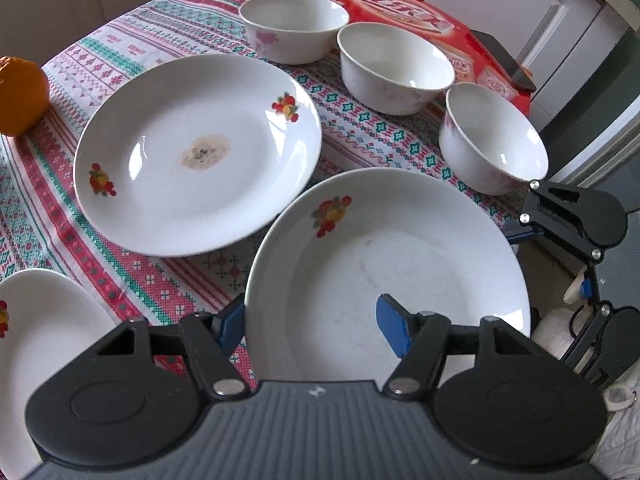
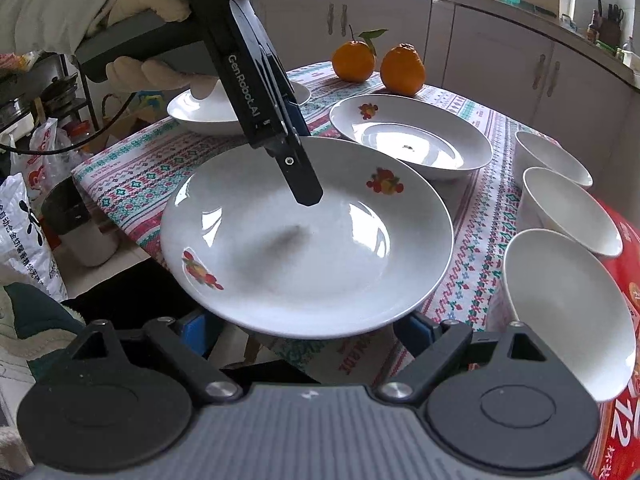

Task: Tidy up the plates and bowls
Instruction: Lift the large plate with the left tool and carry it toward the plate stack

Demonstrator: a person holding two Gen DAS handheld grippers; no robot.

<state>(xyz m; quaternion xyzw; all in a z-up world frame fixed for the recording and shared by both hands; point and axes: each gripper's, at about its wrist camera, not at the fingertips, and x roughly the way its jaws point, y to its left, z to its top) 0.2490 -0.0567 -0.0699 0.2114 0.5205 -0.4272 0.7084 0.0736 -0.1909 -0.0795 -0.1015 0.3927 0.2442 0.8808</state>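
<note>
A white plate with fruit prints (image 1: 384, 264) is lifted off the table, and my left gripper (image 1: 316, 326) straddles its rim with one finger under and one blue pad (image 1: 394, 324) inside. The same plate (image 2: 308, 240) shows in the right wrist view, with the left gripper's finger (image 2: 300, 176) on it. My right gripper (image 2: 306, 330) is open under the plate's near edge. A second plate (image 1: 196, 152) lies on the tablecloth, with a third plate (image 1: 36, 344) at lower left. Three white bowls (image 1: 294, 26) (image 1: 396, 68) (image 1: 492, 136) stand in a row.
Oranges (image 2: 354, 60) (image 2: 402, 68) sit at the table's far end, one showing in the left view (image 1: 20, 96). A red box (image 1: 404, 8) with a dark phone (image 1: 504, 60) lies under the bowls. Kitchen cabinets (image 2: 500, 56) and bags (image 2: 24, 216) surround the table.
</note>
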